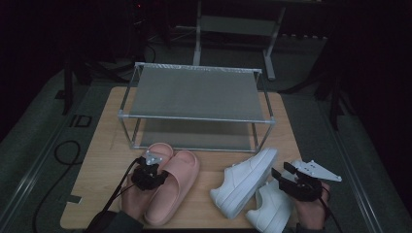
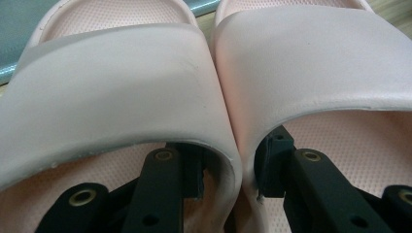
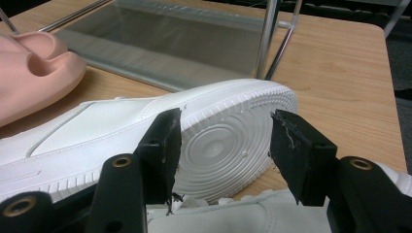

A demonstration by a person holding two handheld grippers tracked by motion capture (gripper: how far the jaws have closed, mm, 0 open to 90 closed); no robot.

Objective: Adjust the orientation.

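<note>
Left gripper (image 1: 154, 169): my jaws reach in under the straps of the two pink slippers, one jaw inside each, with both inner side walls between the pads; whether the pads press on the walls yet I cannot tell.
Pink slippers (image 1: 171, 183): side by side and touching along their inner edges, toes toward the rack, on the left part of the table.
Right gripper (image 1: 287, 175): my jaws stand apart, either side of the sole of the tipped white sneaker, gripping nothing.
Tipped white sneaker (image 3: 145, 131): lying on its side, ribbed sole facing my right gripper.
Second white sneaker (image 1: 271, 208): upright, just beside the first, under my right gripper.
Rack (image 1: 197, 118): two-tier metal shelf, standing behind both pairs.
Table (image 1: 104, 145): light wood, carrying everything.
</note>
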